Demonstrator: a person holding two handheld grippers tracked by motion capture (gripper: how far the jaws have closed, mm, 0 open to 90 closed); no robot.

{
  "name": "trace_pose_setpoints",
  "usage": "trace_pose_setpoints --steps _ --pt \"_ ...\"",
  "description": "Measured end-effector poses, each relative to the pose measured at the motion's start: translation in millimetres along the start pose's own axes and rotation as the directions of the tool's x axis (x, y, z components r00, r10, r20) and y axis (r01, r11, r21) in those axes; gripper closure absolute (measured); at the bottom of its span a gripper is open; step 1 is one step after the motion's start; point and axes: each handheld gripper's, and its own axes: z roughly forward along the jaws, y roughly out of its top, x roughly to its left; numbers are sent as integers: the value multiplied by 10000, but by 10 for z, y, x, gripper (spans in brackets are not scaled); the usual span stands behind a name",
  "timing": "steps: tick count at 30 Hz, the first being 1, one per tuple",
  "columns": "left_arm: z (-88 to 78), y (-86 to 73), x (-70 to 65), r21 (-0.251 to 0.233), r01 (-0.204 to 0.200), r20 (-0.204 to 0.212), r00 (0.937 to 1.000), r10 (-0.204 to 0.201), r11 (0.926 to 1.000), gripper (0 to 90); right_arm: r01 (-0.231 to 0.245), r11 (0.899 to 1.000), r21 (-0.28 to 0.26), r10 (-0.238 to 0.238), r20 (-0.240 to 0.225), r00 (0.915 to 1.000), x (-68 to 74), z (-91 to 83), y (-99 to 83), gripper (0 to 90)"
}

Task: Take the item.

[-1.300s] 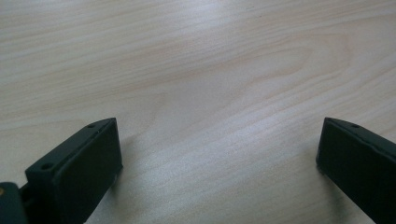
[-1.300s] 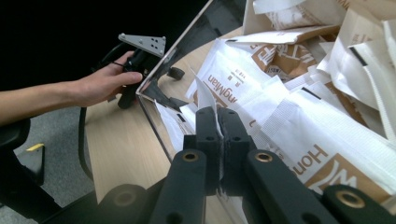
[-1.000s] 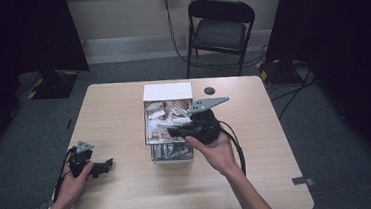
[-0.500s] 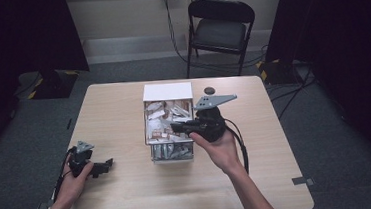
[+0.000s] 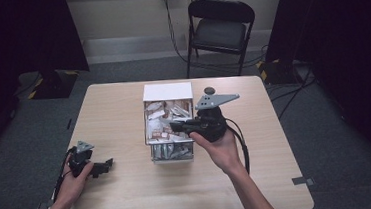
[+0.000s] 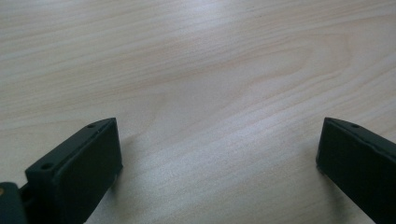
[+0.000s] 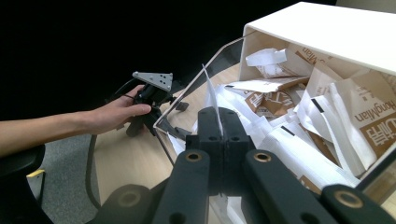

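A clear-walled box (image 5: 167, 92) with a white far end stands mid-table, filled with several white and brown paper packets (image 5: 162, 121). My right gripper (image 5: 173, 127) reaches into it from the right. In the right gripper view its jaws (image 7: 217, 116) are shut on a thin white packet (image 7: 209, 93) that sticks up between them above the pile (image 7: 299, 116). My left gripper (image 5: 105, 167) rests on the table at the front left, held by a hand. In the left gripper view it (image 6: 219, 154) is open over bare wood.
A small black round object (image 5: 209, 90) lies on the table (image 5: 131, 199) behind the right gripper. A black folding chair (image 5: 220, 29) stands beyond the far edge, with cables on the floor to the right. Dark curtains hang on both sides.
The right gripper has shifted slightly to the right at the box, still closed. The left gripper has not moved.
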Motion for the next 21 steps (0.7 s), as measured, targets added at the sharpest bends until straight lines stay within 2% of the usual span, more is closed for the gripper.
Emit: trace_pose_setpoints --steps 12,21 --pt "0 0 0 0 1 -3 10000 -1 10000 0 278 9989 -368 -282 -87 9996 102 -102 85 899" --pt "0 0 0 1 -2 0 10000 2 10000 0 418 9973 -611 -413 98 9991 137 -215 129 899"
